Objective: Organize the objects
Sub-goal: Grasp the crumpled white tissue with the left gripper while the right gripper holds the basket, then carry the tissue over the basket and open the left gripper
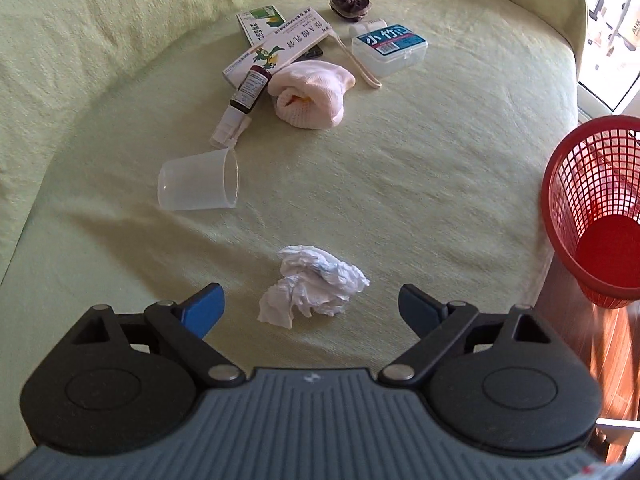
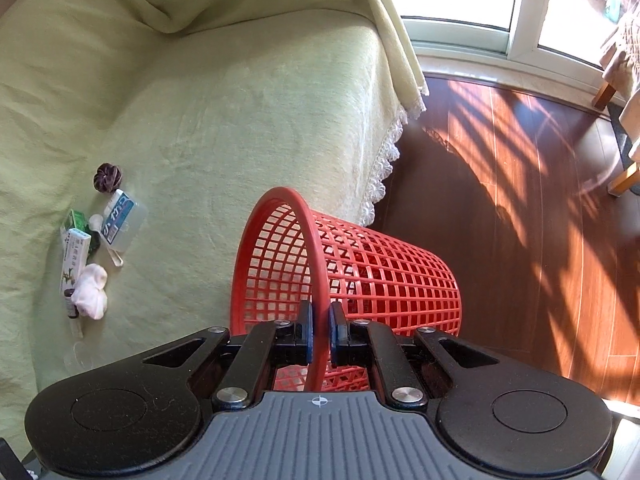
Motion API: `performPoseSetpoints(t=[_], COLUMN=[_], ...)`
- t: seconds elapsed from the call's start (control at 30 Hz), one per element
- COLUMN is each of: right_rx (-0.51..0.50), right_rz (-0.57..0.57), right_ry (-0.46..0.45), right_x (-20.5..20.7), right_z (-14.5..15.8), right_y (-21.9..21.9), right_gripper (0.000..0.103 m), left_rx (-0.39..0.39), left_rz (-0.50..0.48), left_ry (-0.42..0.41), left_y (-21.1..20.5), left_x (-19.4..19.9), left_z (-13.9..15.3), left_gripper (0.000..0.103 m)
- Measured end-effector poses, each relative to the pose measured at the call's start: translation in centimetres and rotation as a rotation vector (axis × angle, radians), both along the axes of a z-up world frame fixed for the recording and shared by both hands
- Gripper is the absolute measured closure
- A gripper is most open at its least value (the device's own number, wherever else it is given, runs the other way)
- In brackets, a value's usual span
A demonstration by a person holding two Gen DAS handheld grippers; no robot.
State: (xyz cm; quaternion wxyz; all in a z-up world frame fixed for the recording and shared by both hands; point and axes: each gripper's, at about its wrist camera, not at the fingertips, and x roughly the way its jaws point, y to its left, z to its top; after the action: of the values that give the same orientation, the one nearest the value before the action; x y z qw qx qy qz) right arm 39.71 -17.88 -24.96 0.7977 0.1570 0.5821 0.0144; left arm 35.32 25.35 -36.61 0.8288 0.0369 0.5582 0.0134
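A crumpled white tissue (image 1: 310, 286) lies on the green sofa cover, just ahead of my left gripper (image 1: 310, 306), which is open with the tissue between and slightly beyond its blue fingertips. A clear plastic cup (image 1: 200, 186) lies on its side further left. My right gripper (image 2: 320, 328) is shut on the rim of the red mesh basket (image 2: 360, 276), held tilted beside the sofa's edge; the same red mesh basket (image 1: 596, 208) shows at the right of the left wrist view.
Further back sit a pink sock (image 1: 310, 94), a dark dropper bottle (image 1: 250, 92), medicine boxes (image 1: 276, 50), a clear plastic case (image 1: 390, 50), a thin stick (image 1: 358, 66) and a dark scrunchie (image 1: 348, 2). Wooden floor (image 2: 520, 200) and a window lie right of the sofa.
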Motion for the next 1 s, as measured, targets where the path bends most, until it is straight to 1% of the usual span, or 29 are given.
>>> performPoseSetpoints(t=[0.03,0.07,0.1,0.13,0.17,0.23,0.33,0.37,0.4,0.43,0.47,0.6,0.67,0.7,0.77,0.83,1.0], right_rx=[-0.008,-0.014,-0.021,-0.023,-0.024,-0.028,-0.025,-0.021,-0.017,-0.016,-0.015,-0.008,0.004,0.012,0.009,0.005,0.025], right_rz=[0.0,0.001,-0.006,-0.012,-0.018,-0.028,-0.042,-0.044,-0.043,-0.039,-0.036,-0.019,-0.019,-0.016,0.002,0.021,0.039], right_ry=[0.002,0.005,0.004,0.006,0.008,0.008,0.018,0.025,0.03,0.033,0.038,0.048,0.056,0.061,0.065,0.066,0.078], right_x=[-0.2,-0.3,-0.5,-0.6,-0.9,-1.2,-1.5,-1.6,-1.7,-1.7,-1.7,-1.5,-1.3,-1.3,-1.2,-1.0,-0.7], right_z=[0.0,0.0,0.0,-0.1,-0.1,-0.3,-0.5,-0.5,-0.6,-0.6,-0.6,-0.9,-1.0,-1.0,-1.1,-1.2,-1.2], right_y=[0.3,0.6,0.7,0.7,0.8,0.5,0.1,-0.1,-0.2,-0.3,-0.5,-0.9,-1.2,-1.4,-1.3,-1.2,-1.5], right_gripper=[0.099,0.099,0.099,0.099,0.099,0.099,0.099,0.099,0.099,0.099,0.099,0.098,0.098,0.098,0.098,0.098,0.098], left_rx=[-0.008,-0.015,-0.025,-0.037,-0.044,-0.036,-0.054,-0.057,-0.057,-0.058,-0.059,-0.071,-0.088,-0.089,-0.089,-0.12,-0.189], left_rz=[-0.016,-0.028,-0.041,-0.056,-0.064,-0.069,-0.059,-0.055,-0.055,-0.056,-0.05,-0.017,-0.015,-0.021,-0.026,-0.022,-0.054], left_ry=[0.008,0.014,0.022,0.035,0.048,0.059,0.081,0.089,0.098,0.11,0.119,0.111,0.108,0.103,0.085,0.07,0.036], left_y=[0.2,0.4,0.6,0.7,0.7,0.7,0.9,0.8,0.8,0.7,0.6,0.5,0.2,-0.1,-0.8,-1.4,-4.1], left_x=[0.3,0.5,0.7,1.1,1.3,1.8,2.4,2.6,2.8,3.0,3.1,3.3,3.3,3.4,3.5,3.6,3.5], left_z=[-0.4,-0.9,-1.2,-1.7,-2.1,-2.9,-3.9,-4.1,-4.4,-4.7,-4.9,-4.6,-4.0,-3.5,-2.3,-0.9,2.1], left_gripper=[0.011,0.014,0.024,0.028,0.031,0.031,0.035,0.041,0.056,0.064,0.066,0.073,0.074,0.076,0.077,0.077,0.077])
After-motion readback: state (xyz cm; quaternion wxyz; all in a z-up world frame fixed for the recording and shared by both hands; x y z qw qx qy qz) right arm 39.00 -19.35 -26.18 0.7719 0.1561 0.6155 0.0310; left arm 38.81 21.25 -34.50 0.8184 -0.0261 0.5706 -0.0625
